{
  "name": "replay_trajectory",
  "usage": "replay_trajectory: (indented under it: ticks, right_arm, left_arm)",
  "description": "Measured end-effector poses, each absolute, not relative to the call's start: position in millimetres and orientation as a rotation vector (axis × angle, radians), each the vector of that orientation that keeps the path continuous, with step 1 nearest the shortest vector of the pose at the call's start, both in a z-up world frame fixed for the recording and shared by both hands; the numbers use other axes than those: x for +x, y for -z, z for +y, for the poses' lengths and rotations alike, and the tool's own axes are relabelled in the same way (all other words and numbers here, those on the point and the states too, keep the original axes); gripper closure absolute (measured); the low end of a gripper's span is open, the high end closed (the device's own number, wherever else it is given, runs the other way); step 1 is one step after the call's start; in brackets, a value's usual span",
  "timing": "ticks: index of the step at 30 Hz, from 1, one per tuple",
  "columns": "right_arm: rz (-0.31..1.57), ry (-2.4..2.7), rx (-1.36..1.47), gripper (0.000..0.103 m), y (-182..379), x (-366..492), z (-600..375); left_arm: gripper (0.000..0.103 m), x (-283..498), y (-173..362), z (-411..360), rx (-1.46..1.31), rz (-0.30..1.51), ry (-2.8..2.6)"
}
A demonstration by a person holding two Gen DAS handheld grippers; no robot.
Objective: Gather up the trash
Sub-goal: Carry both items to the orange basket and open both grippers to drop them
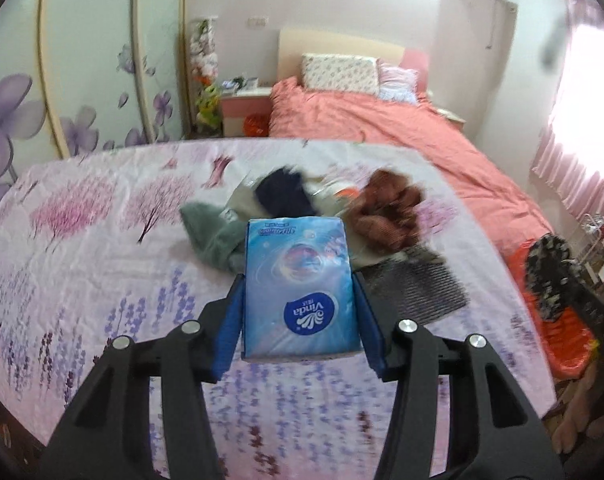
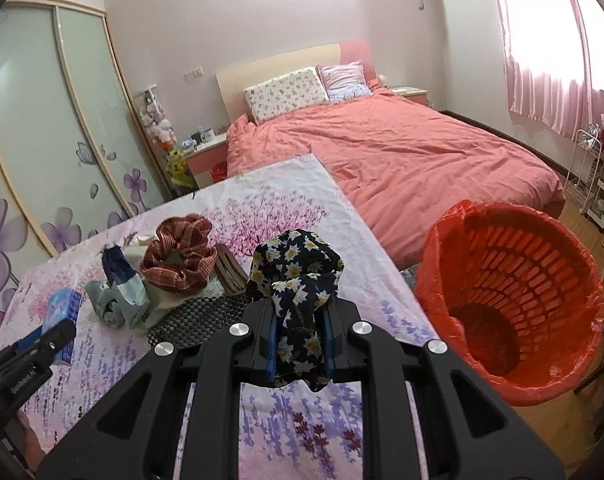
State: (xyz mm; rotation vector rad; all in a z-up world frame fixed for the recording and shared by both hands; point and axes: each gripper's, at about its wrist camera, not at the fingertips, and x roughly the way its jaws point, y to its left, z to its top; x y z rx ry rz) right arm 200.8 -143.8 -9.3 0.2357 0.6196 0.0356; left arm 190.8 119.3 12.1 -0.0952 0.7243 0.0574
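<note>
Trash basket (image 2: pixel 514 308) with the red liner stands just right of the worktop (image 2: pixel 342 208), nearer my right fingers (image 2: pixel 299 344), clamped on a flowered cloth (image 2: pixel 297 280), while my left fingers (image 1: pixel 299 308) grasp a tissue pack (image 1: pixel 299 284).

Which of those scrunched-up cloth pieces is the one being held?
The dark daisy-print cloth, pinched between the right gripper fingers. The reddish plaid scrunchie lies on the table.

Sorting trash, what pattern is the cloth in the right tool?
Dark navy fabric cloth with white-yellow daisies; right wrist view.
</note>
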Motion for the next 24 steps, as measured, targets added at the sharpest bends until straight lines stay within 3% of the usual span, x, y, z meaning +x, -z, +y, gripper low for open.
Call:
replay_trajectory:
  ticks: [12, 24]
  right_arm:
    - [0.524, 0.003, 0.278, 0.086, -13, 172, -192]
    - [0.438, 0.083, 0.316, 0.086, -20, 155, -256]
  left_arm:
    - [0.052, 175, -54, 35, -0.048, 0.642, 0.133]
    - [0.052, 183, -60, -64, -0.002, 0.627, 0.346]
